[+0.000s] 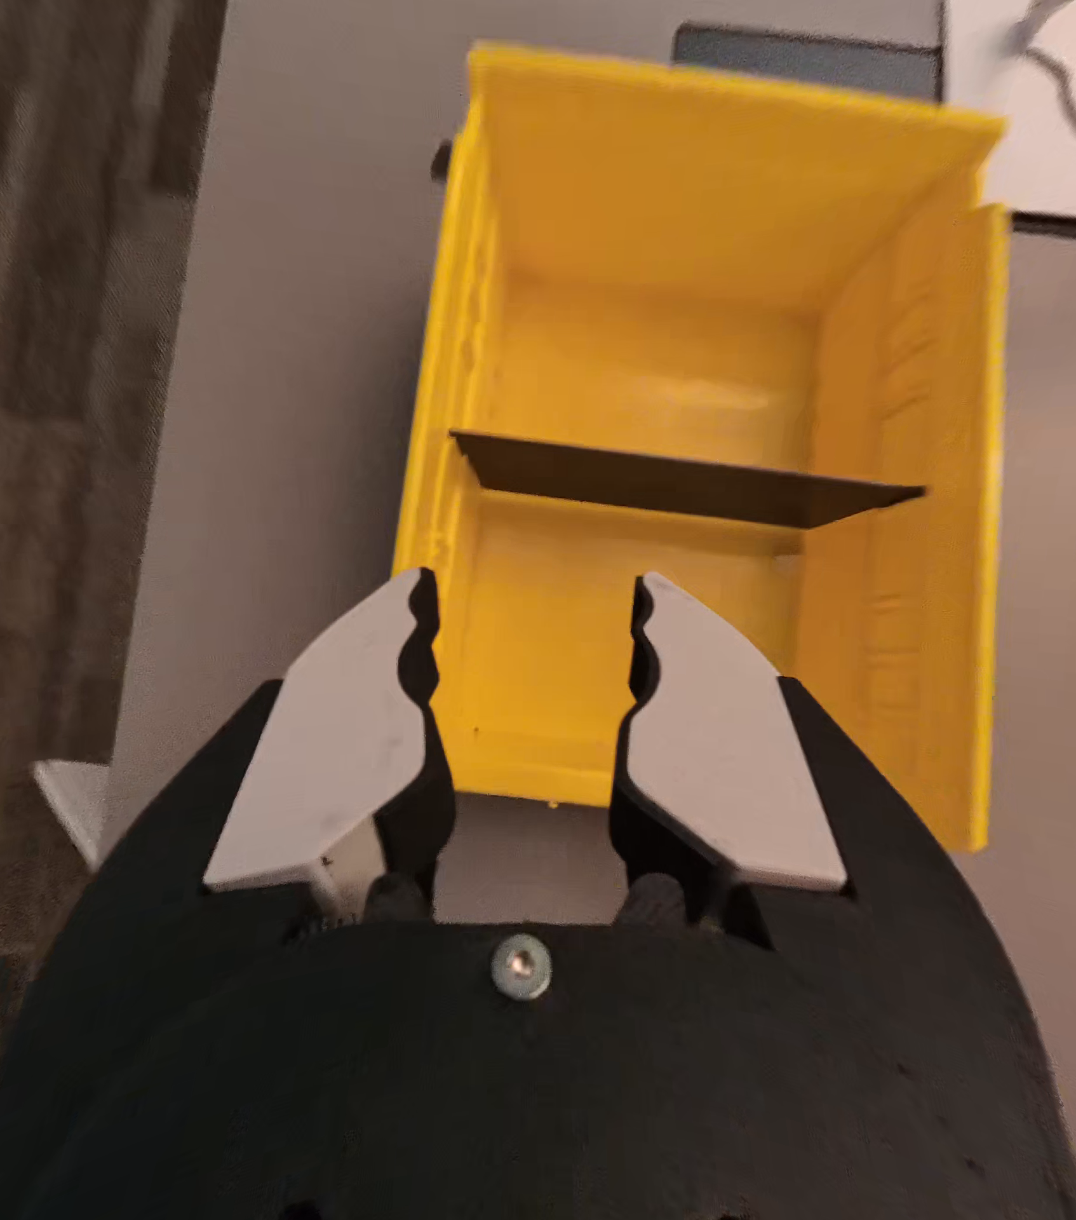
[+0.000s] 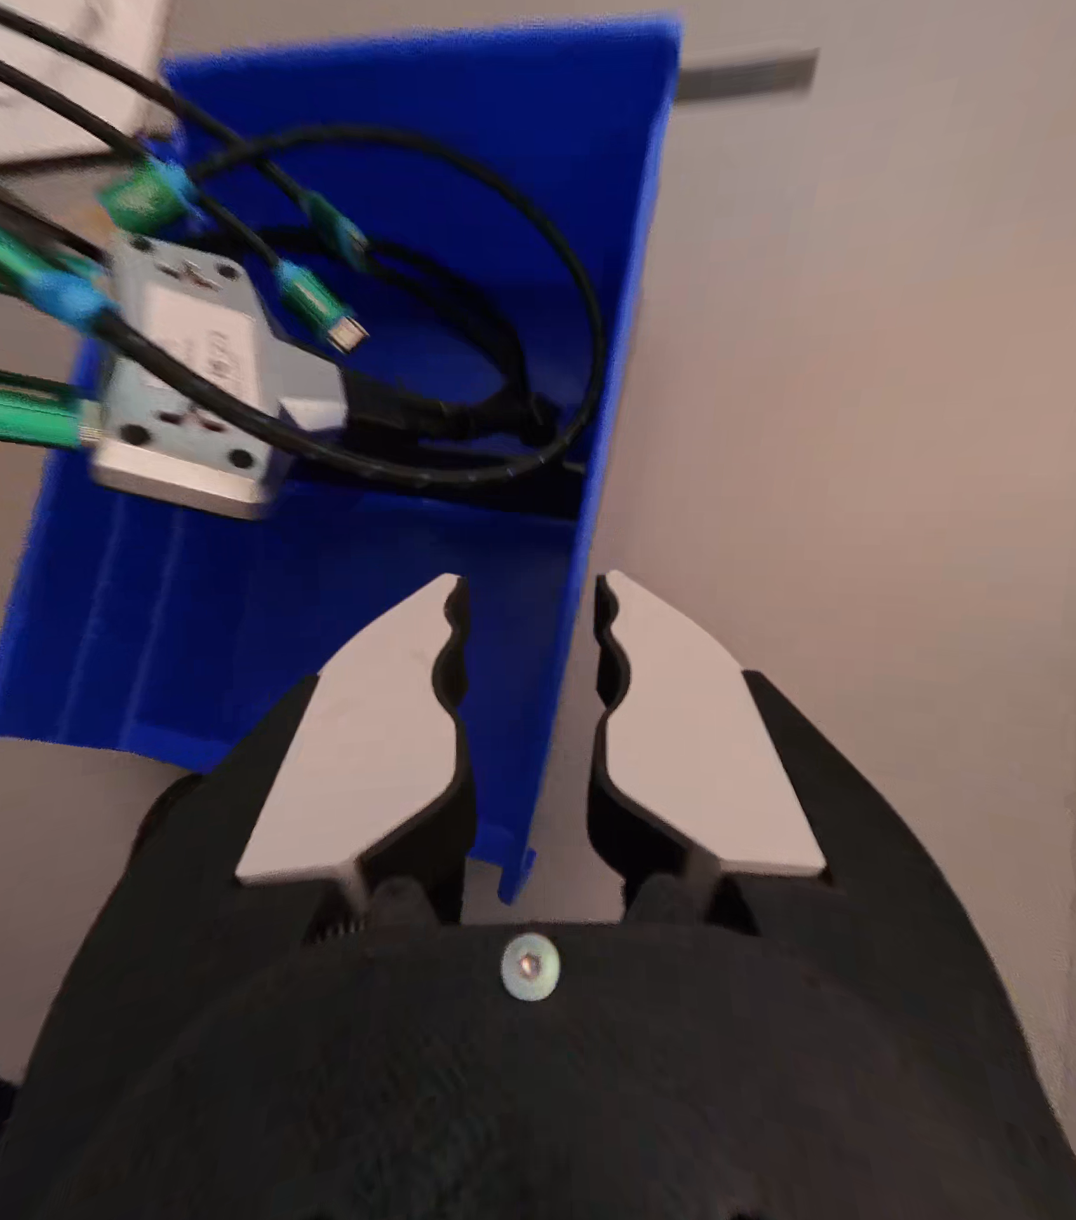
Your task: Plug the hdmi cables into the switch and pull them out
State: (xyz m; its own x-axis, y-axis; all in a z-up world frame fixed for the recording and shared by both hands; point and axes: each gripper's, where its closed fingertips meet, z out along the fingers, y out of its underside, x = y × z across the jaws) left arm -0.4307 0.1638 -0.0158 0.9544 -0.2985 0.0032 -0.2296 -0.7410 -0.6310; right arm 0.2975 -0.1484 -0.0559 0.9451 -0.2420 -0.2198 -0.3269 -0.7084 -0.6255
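Two grippers, both spread and holding nothing: left gripper (image 1: 535, 581) above the near compartment of one yellow bin (image 1: 905, 502), split by one dark divider (image 1: 674, 478); right gripper (image 2: 529, 584) above the right wall of one blue bin (image 2: 621, 330). One silver switch (image 2: 205, 376) at ten o'clock on the blue bin's left edge, green-ended black HDMI cables (image 2: 430, 409) coiled behind, exact count unclear from blur. Bare grey table (image 2: 885, 396) from one to four o'clock.

Both views are showing soft, warm, dim indoor light w/ no glare. Motion blur is smearing the yellow bin (image 1: 707, 422), and esp. the blue bin (image 2: 390, 317) and cables (image 2: 403, 370). Wide-angle lens is bending edges; shadows are staying faint.
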